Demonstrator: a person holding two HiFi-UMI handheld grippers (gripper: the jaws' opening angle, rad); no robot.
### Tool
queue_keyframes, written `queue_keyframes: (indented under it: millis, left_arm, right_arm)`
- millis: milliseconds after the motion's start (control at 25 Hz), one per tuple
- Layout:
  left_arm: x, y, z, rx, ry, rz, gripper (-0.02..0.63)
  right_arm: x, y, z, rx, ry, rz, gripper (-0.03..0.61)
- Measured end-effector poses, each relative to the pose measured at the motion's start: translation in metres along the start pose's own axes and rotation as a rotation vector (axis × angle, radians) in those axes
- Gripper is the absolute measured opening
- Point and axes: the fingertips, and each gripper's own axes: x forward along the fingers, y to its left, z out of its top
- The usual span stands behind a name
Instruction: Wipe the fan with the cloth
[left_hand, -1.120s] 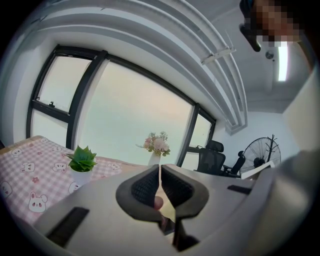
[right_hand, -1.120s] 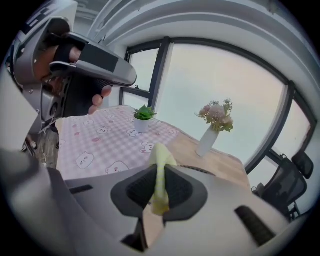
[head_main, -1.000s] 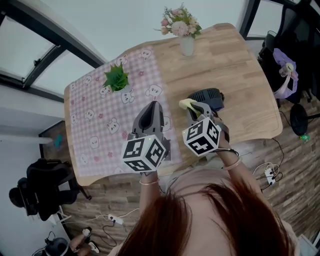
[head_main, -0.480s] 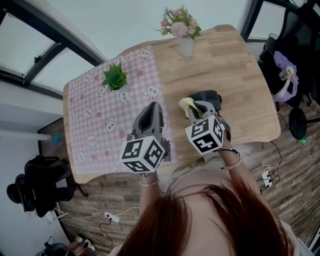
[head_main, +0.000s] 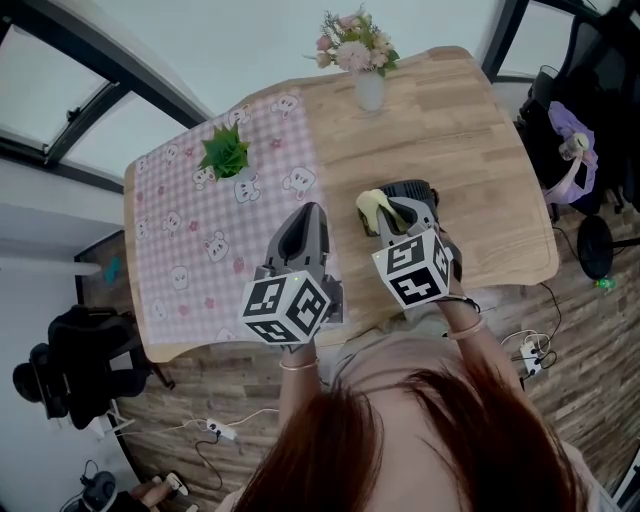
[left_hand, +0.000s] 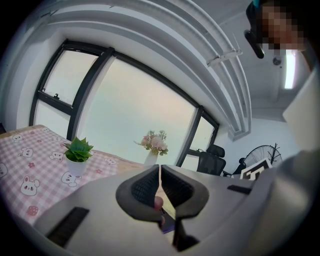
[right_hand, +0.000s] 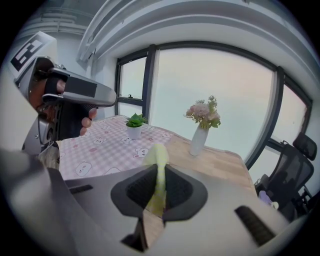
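Cloth (head_main: 370, 205) pinched in right hand-held gripper (head_main: 388, 215), near fan (head_main: 420, 190).

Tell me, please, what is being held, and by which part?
Right hand-held gripper: yellow-green cloth, pinched by a bunched edge. Left hand-held gripper: shut, empty.

Office-like room: swivel chair (right_hand: 299, 156), big windows (right_hand: 210, 95), wooden table (head_main: 455, 135), flower vase (head_main: 369, 90).

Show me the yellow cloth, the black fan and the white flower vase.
yellow cloth (right_hand: 159, 156), right gripper view, upper fold.
black fan (head_main: 418, 190), head view, top edge.
white flower vase (head_main: 369, 92), head view, body.
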Motion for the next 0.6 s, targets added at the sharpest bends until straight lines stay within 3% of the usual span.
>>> queue_keyframes:
  millis: [600]
  left_arm:
    - [0.011, -0.014, -0.005, -0.001, 0.018, -0.013, 0.017]
  right_arm:
    - [-0.006, -0.033, -0.002, 0.121, -0.04, 0.007, 0.038]
